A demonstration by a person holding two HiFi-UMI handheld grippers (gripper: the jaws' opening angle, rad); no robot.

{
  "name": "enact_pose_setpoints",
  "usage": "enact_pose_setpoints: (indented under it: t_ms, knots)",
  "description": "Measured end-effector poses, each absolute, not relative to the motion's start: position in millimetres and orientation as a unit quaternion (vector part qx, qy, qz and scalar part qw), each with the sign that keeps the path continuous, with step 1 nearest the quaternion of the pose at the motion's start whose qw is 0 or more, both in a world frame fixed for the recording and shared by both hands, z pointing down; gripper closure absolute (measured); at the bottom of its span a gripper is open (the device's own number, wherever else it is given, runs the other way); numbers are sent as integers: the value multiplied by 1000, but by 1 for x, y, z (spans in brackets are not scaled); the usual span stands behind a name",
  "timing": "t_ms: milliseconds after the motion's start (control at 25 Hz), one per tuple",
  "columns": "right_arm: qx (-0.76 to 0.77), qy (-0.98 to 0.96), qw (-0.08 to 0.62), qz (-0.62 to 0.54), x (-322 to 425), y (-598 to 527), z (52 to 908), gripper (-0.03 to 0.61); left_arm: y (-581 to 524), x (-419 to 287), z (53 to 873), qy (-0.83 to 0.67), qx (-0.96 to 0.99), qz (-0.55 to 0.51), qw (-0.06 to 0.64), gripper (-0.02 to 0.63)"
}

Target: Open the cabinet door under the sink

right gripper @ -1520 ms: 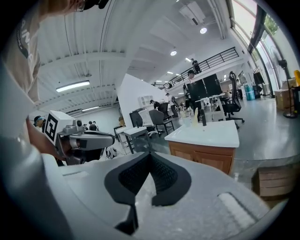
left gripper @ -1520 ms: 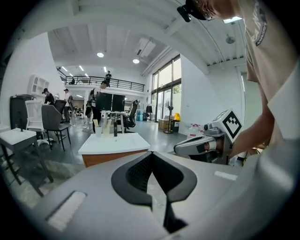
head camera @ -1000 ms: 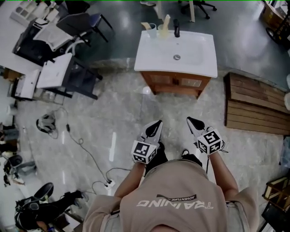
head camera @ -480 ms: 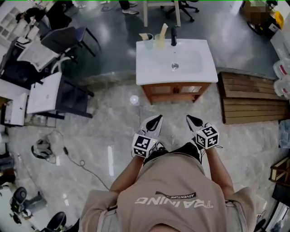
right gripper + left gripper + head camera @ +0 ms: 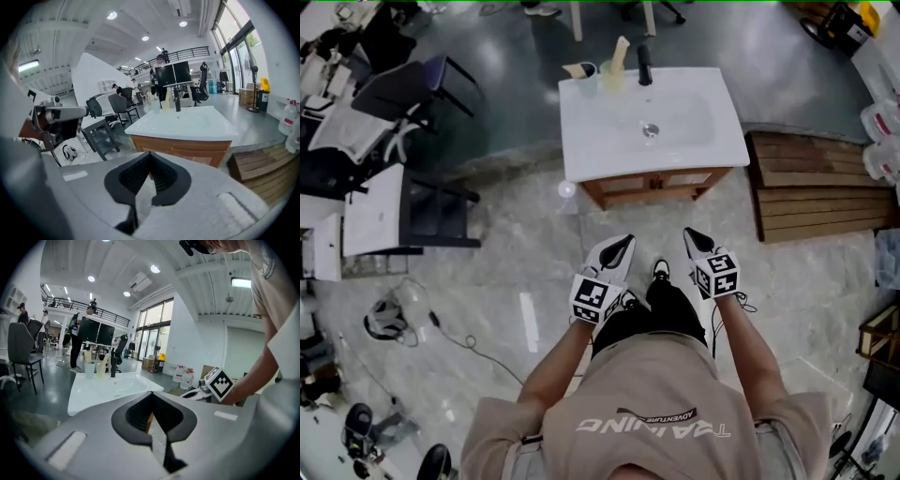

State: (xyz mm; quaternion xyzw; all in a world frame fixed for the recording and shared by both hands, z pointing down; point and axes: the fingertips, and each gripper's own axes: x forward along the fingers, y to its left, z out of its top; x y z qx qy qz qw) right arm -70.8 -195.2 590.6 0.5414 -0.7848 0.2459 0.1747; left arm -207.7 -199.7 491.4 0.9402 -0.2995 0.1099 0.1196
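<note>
A white sink top (image 5: 652, 122) sits on a wooden cabinet (image 5: 656, 186) with two panelled doors, both closed. The person stands on the marble floor a short step in front of it. My left gripper (image 5: 623, 244) and right gripper (image 5: 692, 234) are held side by side, pointing at the cabinet and apart from it. Both are shut with nothing between the jaws. In the right gripper view the cabinet front (image 5: 180, 150) lies just beyond the closed tips (image 5: 150, 154). The left gripper view looks over the sink (image 5: 112, 387) past its tips (image 5: 151, 394).
A slatted wooden pallet (image 5: 820, 187) lies on the floor right of the cabinet. Desks and chairs (image 5: 403, 206) stand at the left, with cables (image 5: 441, 328) on the floor. A black faucet (image 5: 644, 64) and cups stand at the sink's back edge. Water jugs (image 5: 881, 122) are far right.
The person has walked towards the sink, so both grippers are closer to the cabinet front. The right gripper has dipped lower. Both jaws stayed shut.
</note>
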Motion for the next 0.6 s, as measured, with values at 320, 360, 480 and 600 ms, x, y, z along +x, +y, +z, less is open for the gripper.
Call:
enact_pose_setpoints:
  t_ms: [320, 360, 480, 600]
  knots:
    - [551, -769, 223, 235, -51, -245, 680, 577, -247, -177, 546, -321, 924, 137, 155, 595]
    - [551, -767, 220, 243, -49, -249, 692, 577, -255, -173, 552, -327, 922, 135, 154, 595]
    - [552, -763, 199, 272, -45, -257, 726, 577, -269, -161, 571, -340, 918, 136, 155, 595]
    - [561, -753, 186, 288, -42, -277, 760, 575, -279, -153, 595, -345, 913, 142, 164, 595]
